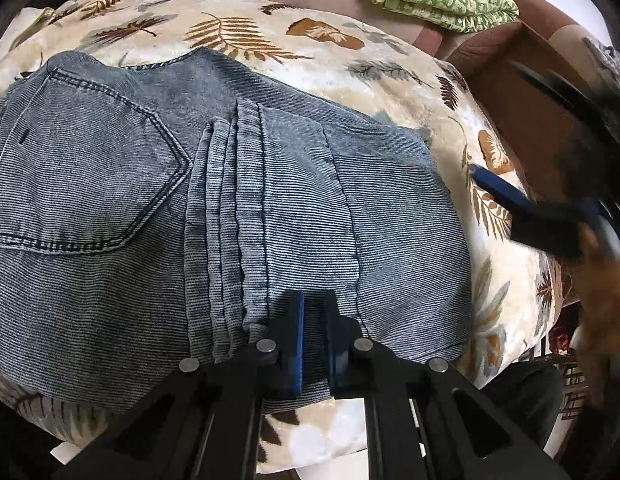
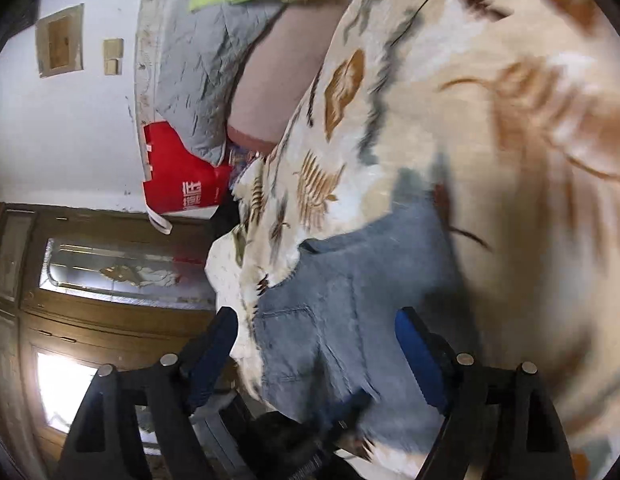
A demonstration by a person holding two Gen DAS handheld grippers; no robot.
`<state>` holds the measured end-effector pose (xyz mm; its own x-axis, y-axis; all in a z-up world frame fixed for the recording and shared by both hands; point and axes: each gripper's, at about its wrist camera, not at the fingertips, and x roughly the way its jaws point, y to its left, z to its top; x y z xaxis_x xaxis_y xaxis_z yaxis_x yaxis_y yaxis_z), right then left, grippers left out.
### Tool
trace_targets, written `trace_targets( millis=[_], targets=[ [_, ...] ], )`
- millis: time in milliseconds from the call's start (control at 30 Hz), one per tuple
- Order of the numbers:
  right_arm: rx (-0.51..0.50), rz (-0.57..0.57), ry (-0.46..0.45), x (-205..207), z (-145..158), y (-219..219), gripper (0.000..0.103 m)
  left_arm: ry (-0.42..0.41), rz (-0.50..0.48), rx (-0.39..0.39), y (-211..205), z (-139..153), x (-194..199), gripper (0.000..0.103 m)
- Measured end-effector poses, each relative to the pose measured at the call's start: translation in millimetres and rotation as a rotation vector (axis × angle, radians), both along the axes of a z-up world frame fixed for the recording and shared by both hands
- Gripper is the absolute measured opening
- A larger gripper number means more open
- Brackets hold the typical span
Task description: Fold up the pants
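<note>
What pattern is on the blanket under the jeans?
Cream blanket with brown and grey leaf prints, clearest in the left wrist view.

Bed cover: cream blanket (image 1: pixel 270 40) with brown and grey leaf print
Wall: white wall (image 2: pixel 70 128) – scuffed, patched
Door: brown wooden door (image 2: pixel 110 320) with patterned glass – daylight through the lower pane
Bedding: grey quilt (image 2: pixel 198 72), green printed cloth (image 1: pixel 441 0)

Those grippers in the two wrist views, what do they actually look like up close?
Both look alike. The left gripper has a black frame of flat angular bars with cut-out openings, joined by round silver pins, and two straight fingers faced with blue pads. The right gripper shows the same black linkage, silver pins and blue-padded fingers. No cables, markings or sleeves can be made out; the hand by the right gripper is blurred.
</note>
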<state>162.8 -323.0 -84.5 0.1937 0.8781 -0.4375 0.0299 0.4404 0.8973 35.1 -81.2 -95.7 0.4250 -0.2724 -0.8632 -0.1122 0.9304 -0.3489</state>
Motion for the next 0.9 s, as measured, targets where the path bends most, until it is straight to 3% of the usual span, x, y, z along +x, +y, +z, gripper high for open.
trace_targets(
  millis=[33, 100, 133, 200, 267, 333, 467, 567, 600, 633, 667, 767, 833, 900],
  targets=[
    [-0.025, 0.034, 0.020, 12.2, -9.5, 12.4, 0.084, -0.006, -0.005, 0.007, 0.7, 0.0, -1.3, 0.009],
    [-0.176, 0.073, 0.087, 35.5, -43.5, 33.2, 0.084, -0.010, -0.008, 0.008, 3.1, 1.1, -1.2, 0.009],
    [-0.171, 0.075, 0.121, 43.7, -60.3, 37.7, 0.085, -0.009, -0.013, 0.007, 3.7, 0.9, -0.6, 0.009],
    [-0.120, 0.031, 0.140, 47.8, -55.7, 30.6, 0.085, -0.010, -0.021, 0.000, 7.1, 2.5, -2.6, 0.009],
    [-0.162, 0.018, 0.062, 42.9, -31.7, 23.3, 0.085, -0.010, -0.024, -0.008, 8.8, 2.0, -2.6, 0.009],
    [-0.174, 0.027, 0.007, 26.6, -9.3, 14.8, 0.085, -0.012, -0.023, -0.015, 7.1, 1.1, 0.2, 0.009],
    [-0.108, 0.051, 0.037, -31.8, -3.2, -2.6, 0.086, -0.007, -0.020, -0.034, 12.5, 1.3, 0.2, 0.009],
    [-0.144, 0.074, 0.113, -70.7, -41.5, -2.8, 0.091, 0.005, -0.018, -0.052, 16.7, 0.7, 2.2, 0.010],
    [-0.106, 0.060, 0.126, -77.0, -61.5, -7.2, 0.091, 0.011, -0.024, -0.049, 16.5, 2.5, 2.8, 0.011],
    [-0.068, 0.022, 0.119, -76.7, -61.6, -13.3, 0.090, 0.012, -0.032, -0.043, 16.9, 7.4, 0.3, 0.014],
    [-0.027, -0.006, 0.150, -77.1, -60.1, -20.2, 0.090, 0.004, -0.029, -0.036, 15.4, 13.0, -2.2, 0.027],
    [-0.094, 0.012, 0.094, -74.6, -36.2, -24.1, 0.091, -0.077, -0.020, -0.040, 13.3, 34.2, -11.6, 0.055],
    [-0.072, 0.026, 0.078, -72.0, -25.2, -23.3, 0.091, -0.112, -0.048, 0.006, 5.5, 37.0, -14.8, 0.058],
    [-0.066, 0.009, 0.044, -59.6, -11.9, -19.3, 0.091, -0.046, -0.069, 0.070, -0.8, 17.8, -9.2, 0.058]
  ],
)
